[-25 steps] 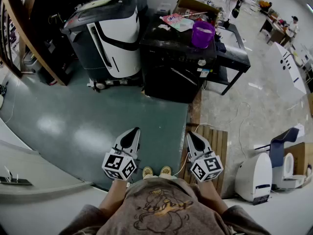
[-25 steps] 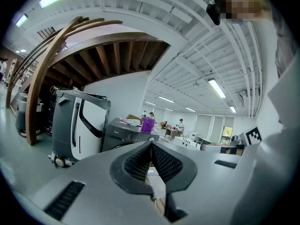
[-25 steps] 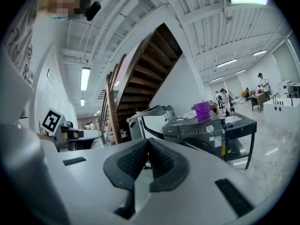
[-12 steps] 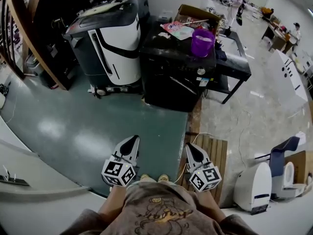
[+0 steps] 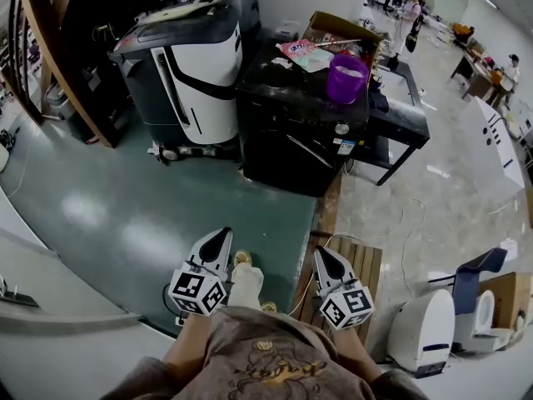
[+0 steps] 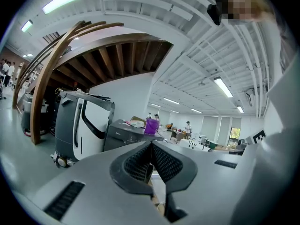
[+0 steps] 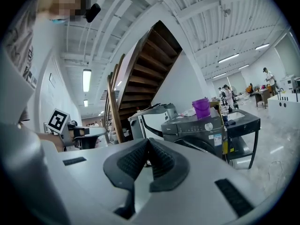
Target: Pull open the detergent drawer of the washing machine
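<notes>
- Risk, grasp: the left gripper (image 5: 218,242) and the right gripper (image 5: 323,257) were both fully closed with nothing between the pads. In that state neither could take the drawer front. One gripper would have to open first, or it would only bump the panel.
- Risk, target: the black front gave little contrast. A gripper could have landed on the round dial (image 7: 207,126) or the door instead of the drawer.
- Risk, load: a purple container (image 5: 347,75) and loose papers (image 5: 304,52) sat on the top of the washing machine (image 5: 300,127). A sharp tug on a stiff drawer could have rocked the cabinet and tipped them.
- Risk, footing: a wooden pallet (image 5: 366,261) lay on the floor between the person and the machine's right front corner. A step onto its edge could have upset the approach.
- Position: both grippers were held close to the person's body, well apart from the machine. The washing machine stood at the far right corner of the green floor (image 5: 125,215), just beside a white-and-grey appliance (image 5: 187,65).
- Appearance: the detergent drawer itself could not be made out. It was judged to lie in the control panel (image 7: 185,129), to the left of the dial. Nothing was seen projecting from that panel, so the drawer was judged shut.
</notes>
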Motion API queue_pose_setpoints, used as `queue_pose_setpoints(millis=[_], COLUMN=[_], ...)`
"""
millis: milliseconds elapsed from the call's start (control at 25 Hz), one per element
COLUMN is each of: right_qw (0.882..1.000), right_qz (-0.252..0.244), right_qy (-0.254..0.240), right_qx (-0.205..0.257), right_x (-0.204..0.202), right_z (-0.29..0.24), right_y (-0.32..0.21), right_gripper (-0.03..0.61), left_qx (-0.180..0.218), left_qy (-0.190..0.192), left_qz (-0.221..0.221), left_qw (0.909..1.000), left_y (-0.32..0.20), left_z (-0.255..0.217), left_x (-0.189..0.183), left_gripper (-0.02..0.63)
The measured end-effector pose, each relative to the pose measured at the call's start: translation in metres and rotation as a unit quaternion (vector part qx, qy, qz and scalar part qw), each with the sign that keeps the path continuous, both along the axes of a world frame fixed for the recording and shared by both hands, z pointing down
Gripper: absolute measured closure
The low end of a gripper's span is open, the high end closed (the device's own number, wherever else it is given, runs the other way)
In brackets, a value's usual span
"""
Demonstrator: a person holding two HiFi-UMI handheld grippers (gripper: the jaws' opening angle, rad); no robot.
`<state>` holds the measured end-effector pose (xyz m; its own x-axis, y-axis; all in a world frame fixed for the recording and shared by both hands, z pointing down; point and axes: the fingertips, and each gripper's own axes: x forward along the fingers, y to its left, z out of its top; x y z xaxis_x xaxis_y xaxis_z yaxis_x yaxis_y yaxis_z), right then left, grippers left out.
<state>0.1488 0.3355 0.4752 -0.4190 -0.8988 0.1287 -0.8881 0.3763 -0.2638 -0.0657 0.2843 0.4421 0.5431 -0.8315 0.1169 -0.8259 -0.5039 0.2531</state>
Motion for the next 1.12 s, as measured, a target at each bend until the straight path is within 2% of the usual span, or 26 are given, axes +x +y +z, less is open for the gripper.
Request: queue_pose_setpoints(millis=[600,1120], right_qw=[1.000,1.000], right_qz=[-0.012,0.000], right_qy=[0.002,0.013], right_qx=[-0.001,-0.006], right_x=[-0.003,-0.010], right_z=[0.006,-0.006], right_y=[-0.078,-0.188], right_gripper=[0.578,0.578], left_qx=[-0.001,-0.008], left_qy=[0.018,0.035], left_qz=[-0.001,0.017], left_qw=[0.9998,0.9992], left_y=[-0.079,-0.195], left_z=[0.014,0.006], left_x=[0.008,0.001], left_gripper=[0.591,0.591])
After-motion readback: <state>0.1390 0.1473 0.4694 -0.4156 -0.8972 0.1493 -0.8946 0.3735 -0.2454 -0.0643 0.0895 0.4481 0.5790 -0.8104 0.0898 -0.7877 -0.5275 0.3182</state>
